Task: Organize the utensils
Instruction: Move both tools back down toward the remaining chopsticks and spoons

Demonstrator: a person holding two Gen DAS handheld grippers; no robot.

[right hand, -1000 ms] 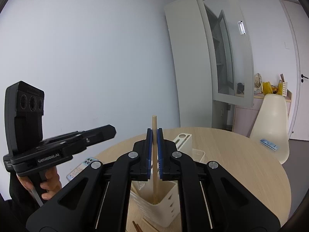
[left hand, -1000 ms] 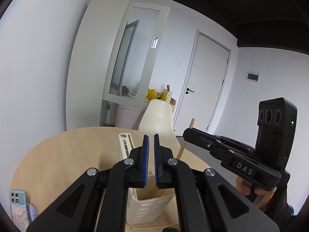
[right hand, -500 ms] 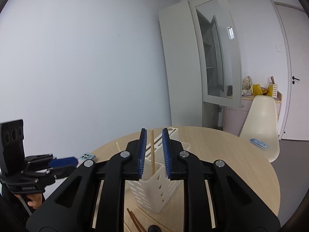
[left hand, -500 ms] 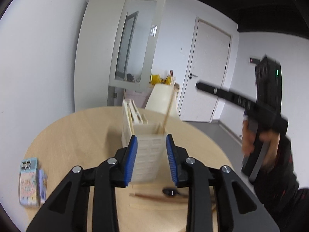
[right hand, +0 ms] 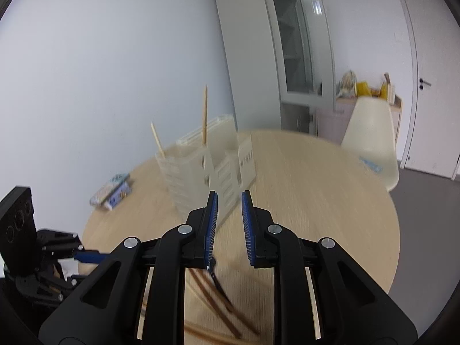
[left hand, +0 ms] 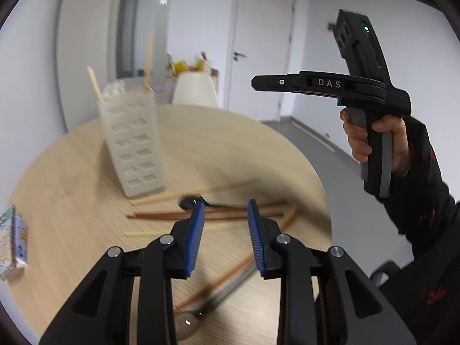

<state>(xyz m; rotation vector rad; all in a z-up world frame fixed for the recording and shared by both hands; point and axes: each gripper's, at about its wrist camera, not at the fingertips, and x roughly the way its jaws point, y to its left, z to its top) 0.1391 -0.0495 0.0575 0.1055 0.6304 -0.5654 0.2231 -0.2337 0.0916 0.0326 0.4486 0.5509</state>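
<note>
A cream slotted utensil holder [left hand: 135,143] [right hand: 207,178] stands on the round wooden table [left hand: 72,172]. Two pale chopsticks [left hand: 148,60] [right hand: 204,115] stick up out of it. My left gripper [left hand: 224,205] is open and empty, low over loose brown chopsticks [left hand: 207,215] and a black spoon [left hand: 189,202]. A metal spoon [left hand: 187,322] lies nearer, blurred. My right gripper [right hand: 229,198] is open and empty too, short of the holder, with brown chopsticks [right hand: 218,302] below it. In the left wrist view a hand [left hand: 371,135] holds it up at the right.
A phone and a small packet [left hand: 11,241] [right hand: 112,192] lie near the table's left edge. A white chair [right hand: 371,132] stands behind the table, with a cabinet and a door beyond. The table edge curves close on the right.
Both grippers went from shut to open. The right one let go of the pale chopstick, which now stands in the holder. Both have drawn back and sunk toward the loose utensils.
</note>
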